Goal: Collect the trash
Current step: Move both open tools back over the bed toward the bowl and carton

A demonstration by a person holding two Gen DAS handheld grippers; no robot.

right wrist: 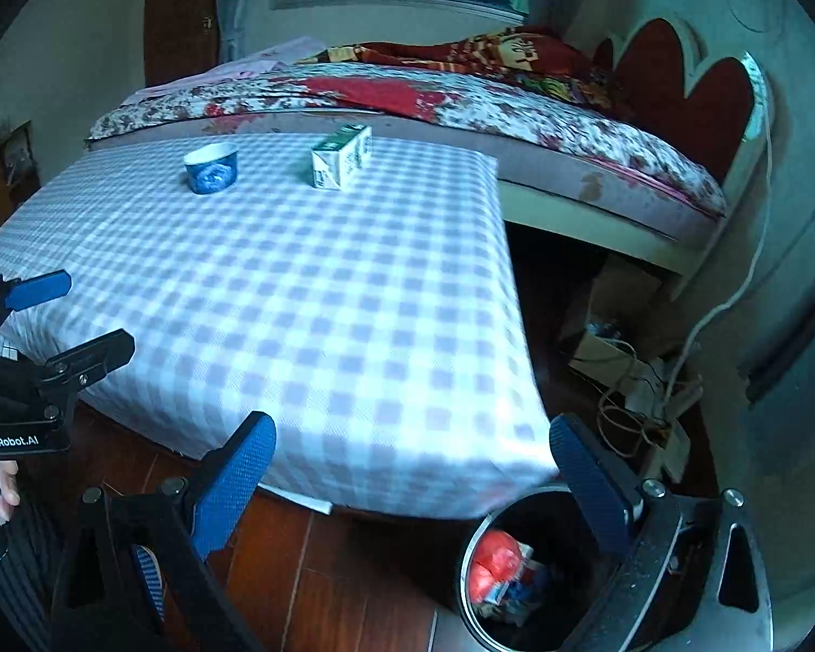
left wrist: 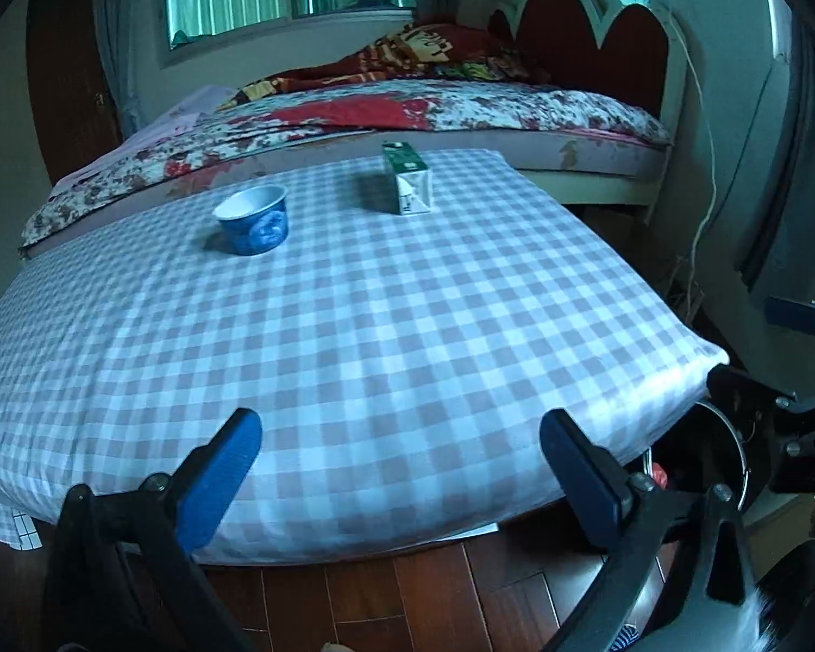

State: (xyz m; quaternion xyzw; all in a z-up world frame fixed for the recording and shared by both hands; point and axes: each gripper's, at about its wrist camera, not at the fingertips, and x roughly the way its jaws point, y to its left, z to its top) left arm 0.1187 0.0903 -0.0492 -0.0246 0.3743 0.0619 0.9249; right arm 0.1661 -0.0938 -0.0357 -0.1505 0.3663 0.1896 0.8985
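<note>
Both tongs, left gripper (left wrist: 399,453) and right gripper (right wrist: 413,459), are held spread and empty; far ahead, the blue-printed paper cup (left wrist: 254,221) and green-and-white milk carton (left wrist: 407,178), judged light and crushable, are best gripped gently across their sides.

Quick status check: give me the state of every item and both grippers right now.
Blue cup: upright, open-topped, on the checked tablecloth.
Carton: upright, on the cloth, apart from the cup.
Bin: on the floor, open, trash inside.
Left gripper: open, holding nothing.
Right gripper: open, holding nothing.
</note>
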